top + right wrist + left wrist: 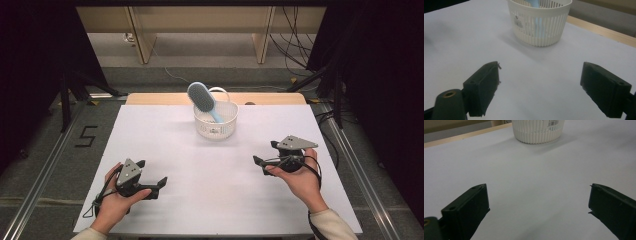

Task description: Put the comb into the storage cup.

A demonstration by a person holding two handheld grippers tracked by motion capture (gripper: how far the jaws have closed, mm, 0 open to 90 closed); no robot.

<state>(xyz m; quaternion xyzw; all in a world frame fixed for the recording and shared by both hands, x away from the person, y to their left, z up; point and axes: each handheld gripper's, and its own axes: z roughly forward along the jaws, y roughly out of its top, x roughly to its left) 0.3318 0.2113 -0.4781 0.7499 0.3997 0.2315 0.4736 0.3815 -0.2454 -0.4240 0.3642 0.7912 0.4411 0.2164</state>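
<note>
left gripper low on worktop near left edge, fingers spread, holding nothing | basket mid-far worktop, well apart from both grippers | brush standing tilted in basket, head up | right gripper right side, fingers spread, holding nothing

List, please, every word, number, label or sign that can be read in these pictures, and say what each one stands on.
"5": black figure marked on the grey floor left of the table, in the high view.
Barcode sticker on the white basket wall: bars show, digits too small to read.
Small label on the basket facing the right gripper view: print too blurred to read.
The blue brush in the basket carries no legible text.
</note>
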